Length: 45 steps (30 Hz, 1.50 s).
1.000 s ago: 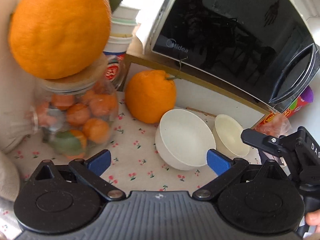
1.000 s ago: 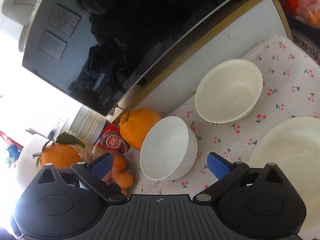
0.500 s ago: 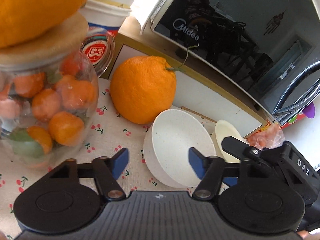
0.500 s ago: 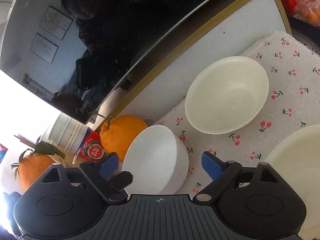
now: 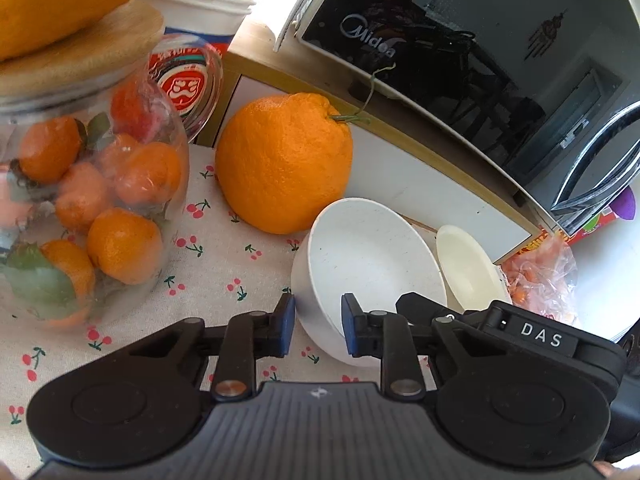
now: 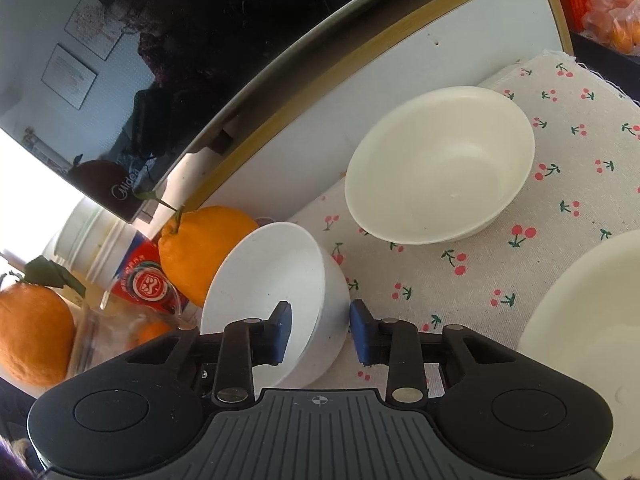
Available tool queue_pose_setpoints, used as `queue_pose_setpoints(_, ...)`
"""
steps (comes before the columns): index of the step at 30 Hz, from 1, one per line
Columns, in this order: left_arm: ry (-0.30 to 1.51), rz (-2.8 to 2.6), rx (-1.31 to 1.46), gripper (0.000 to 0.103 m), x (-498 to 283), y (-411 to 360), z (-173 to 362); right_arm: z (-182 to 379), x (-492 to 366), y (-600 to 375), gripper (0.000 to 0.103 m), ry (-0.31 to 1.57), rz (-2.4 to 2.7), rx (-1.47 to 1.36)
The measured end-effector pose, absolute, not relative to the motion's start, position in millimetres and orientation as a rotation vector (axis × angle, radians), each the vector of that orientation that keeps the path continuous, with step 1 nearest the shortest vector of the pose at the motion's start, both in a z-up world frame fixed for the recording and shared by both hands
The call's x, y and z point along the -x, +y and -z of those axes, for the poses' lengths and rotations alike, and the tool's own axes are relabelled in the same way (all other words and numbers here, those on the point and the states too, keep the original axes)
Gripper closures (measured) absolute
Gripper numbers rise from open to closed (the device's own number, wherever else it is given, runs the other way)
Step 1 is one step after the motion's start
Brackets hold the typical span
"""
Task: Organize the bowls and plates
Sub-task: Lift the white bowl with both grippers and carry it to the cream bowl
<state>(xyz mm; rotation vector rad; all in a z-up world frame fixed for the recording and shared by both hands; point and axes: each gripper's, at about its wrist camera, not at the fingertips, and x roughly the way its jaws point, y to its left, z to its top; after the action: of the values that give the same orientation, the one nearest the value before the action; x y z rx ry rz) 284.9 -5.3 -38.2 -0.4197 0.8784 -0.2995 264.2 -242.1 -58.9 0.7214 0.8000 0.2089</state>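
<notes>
Your left tongs (image 5: pixel 315 326) and right tongs (image 6: pixel 320 330) have just closed on opposite walls of the white bowl (image 5: pixel 360 256), which sits just beside the large orange (image 5: pixel 284 164), the cream bowl (image 6: pixel 440 164) beyond it.

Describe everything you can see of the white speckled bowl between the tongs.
The white speckled bowl is round, deep, matte and empty. It stands on the cherry-print cloth, close beside the large orange. The left tongs and right tongs each straddle its wall, one pad inside, one outside, having just closed. A cream bowl sits apart.
</notes>
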Motion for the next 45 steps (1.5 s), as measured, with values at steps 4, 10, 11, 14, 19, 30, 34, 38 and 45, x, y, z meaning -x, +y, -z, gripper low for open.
queue_pose_setpoints(4,0.866,0.304,0.432,0.08,-278.2,-5.3,28.2,48.4,-254.3,-244.0,0.072,0.777,-0.207,-0.718)
queue_pose_setpoints(10,0.86,0.318,0.429,0.08,-262.2,-5.2,8.4,28.0,-235.9,-257.3,0.072,0.762,-0.211,-0.776)
queue_pose_setpoints(11,0.86,0.322,0.425,0.08,-258.6,-5.7,4.9,23.0,-232.4,-258.9,0.072,0.759,-0.212,-0.779)
queue_pose_setpoints(14,0.856,0.326,0.402,0.081,-248.5,-7.2,-7.1,8.7,-222.2,-262.2,0.072,0.75,-0.214,-0.78)
queue_pose_setpoints(19,0.838,0.334,0.358,0.08,-226.7,-14.2,-26.9,-10.1,-202.5,-265.5,0.072,0.75,-0.206,-0.758)
queue_pose_setpoints(30,0.905,0.392,0.322,0.08,-176.0,-31.2,-29.5,-21.0,-146.4,-282.5,0.071,0.829,-0.16,-0.762)
queue_pose_setpoints(34,0.93,0.431,0.304,0.08,-157.3,-37.8,-22.8,-17.0,-125.4,-291.1,0.07,0.863,-0.131,-0.757)
queue_pose_setpoints(38,0.961,0.482,0.291,0.08,-143.0,-47.8,-13.7,-6.0,-103.9,-299.7,0.07,0.912,-0.057,-0.754)
queue_pose_setpoints(45,0.982,0.536,0.177,0.079,-122.8,-72.9,-5.3,4.4,-87.7,-310.2,0.069,0.964,0.01,-0.713)
